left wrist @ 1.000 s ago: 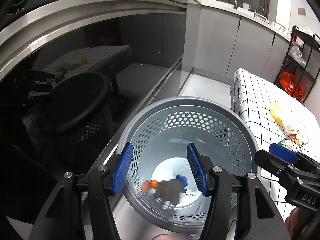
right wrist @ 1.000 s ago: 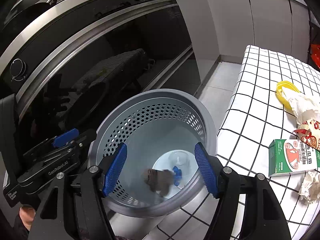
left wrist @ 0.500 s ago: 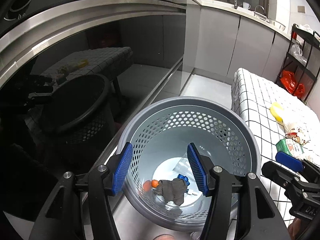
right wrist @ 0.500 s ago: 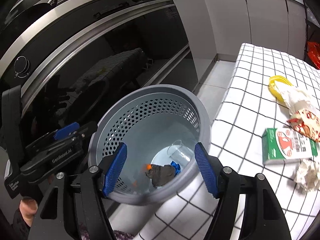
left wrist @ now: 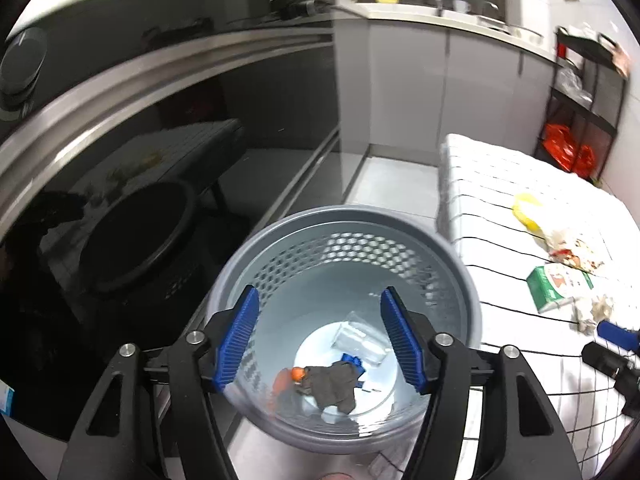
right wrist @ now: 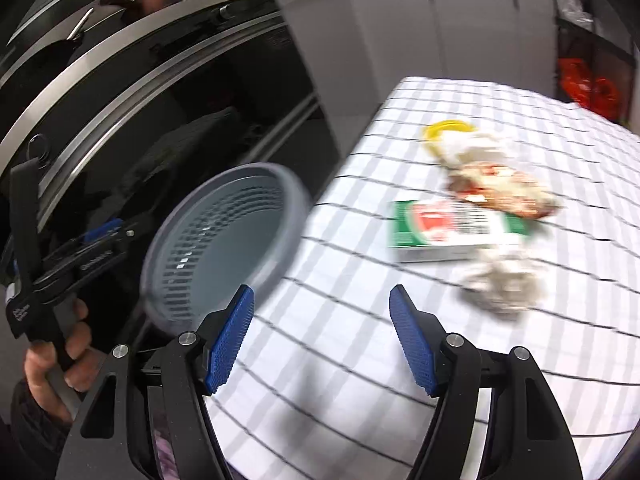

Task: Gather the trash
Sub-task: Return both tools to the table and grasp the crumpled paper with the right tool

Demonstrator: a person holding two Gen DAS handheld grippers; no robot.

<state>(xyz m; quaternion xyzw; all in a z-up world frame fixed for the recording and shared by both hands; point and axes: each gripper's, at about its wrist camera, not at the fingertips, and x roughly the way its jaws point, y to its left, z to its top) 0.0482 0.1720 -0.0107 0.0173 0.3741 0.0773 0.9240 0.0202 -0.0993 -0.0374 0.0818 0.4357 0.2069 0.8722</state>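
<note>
Our left claw hangs spread wide and empty over the mouth of the grey perforated trash basket, which sits just off the edge of the checked counter toward its 9 o'clock side. We judge the basket stands there so that scraps can be carried a short way off the counter and dropped straight in. At its bottom lie a dark crumpled rag, an orange scrap at the rag's 9 o'clock, a small blue piece and a clear plastic cup on its side toward 1 o'clock.

Our right claw is also released and holds nothing, aimed over the counter away from the basket, which sits at 10 o'clock in that view. The remaining trash is grouped at 1 to 2 o'clock ahead of it: a crumpled tissue wad nearest, a green and white carton lying flat just beyond, a printed snack wrapper touching the carton's far side, and a yellow lid farthest out. The right view is smeared, so fine detail there is uncertain.

We judge the collecting roughly half done, with the tissue wad the likeliest next pick. Being soft and light, it should need a pinch low against the cloth.
</note>
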